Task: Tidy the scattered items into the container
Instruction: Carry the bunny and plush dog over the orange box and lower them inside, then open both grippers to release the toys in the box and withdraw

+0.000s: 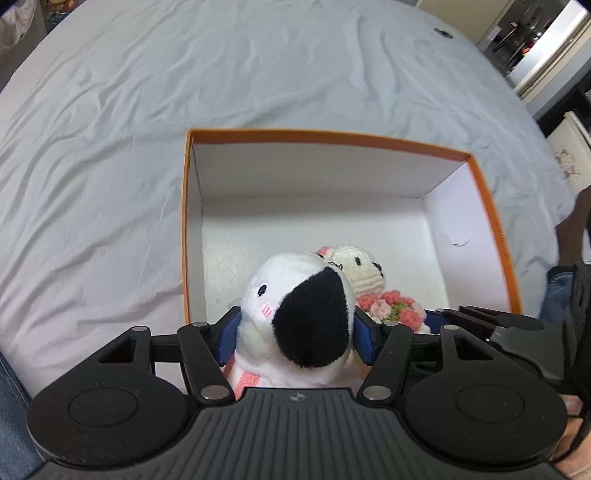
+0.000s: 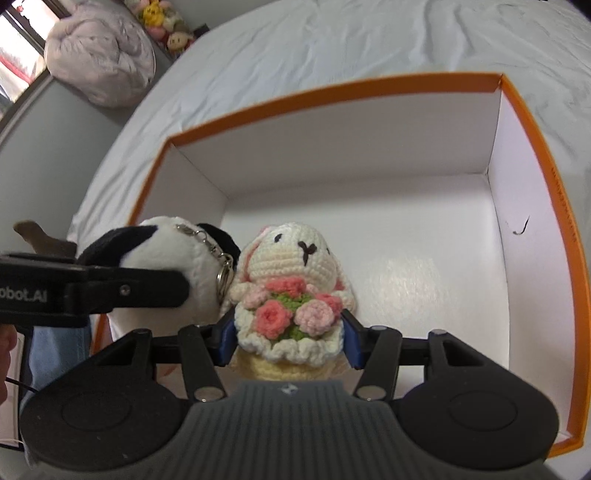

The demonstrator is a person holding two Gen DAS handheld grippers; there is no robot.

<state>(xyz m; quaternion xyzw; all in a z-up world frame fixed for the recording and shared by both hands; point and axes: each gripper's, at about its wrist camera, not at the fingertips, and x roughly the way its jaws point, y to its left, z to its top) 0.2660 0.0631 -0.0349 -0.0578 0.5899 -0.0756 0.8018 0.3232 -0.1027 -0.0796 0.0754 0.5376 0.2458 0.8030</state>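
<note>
An orange box with a white inside (image 1: 332, 137) (image 2: 332, 92) lies open on the bed. My left gripper (image 1: 295, 334) is shut on a white-and-black plush toy (image 1: 295, 314), held over the box's near edge. The same plush, with a metal key clasp, shows at the left of the right wrist view (image 2: 166, 258). My right gripper (image 2: 288, 336) is shut on a crocheted white bunny holding pink flowers (image 2: 291, 288), held just inside the box, touching the plush. The bunny also shows in the left wrist view (image 1: 362, 269).
A wrinkled white sheet (image 1: 184, 92) covers the bed around the box. A pale bundled duvet (image 2: 99, 55) and several small plush toys (image 2: 162, 18) lie beyond the bed's far left. Furniture stands off the bed's right side (image 1: 546, 44).
</note>
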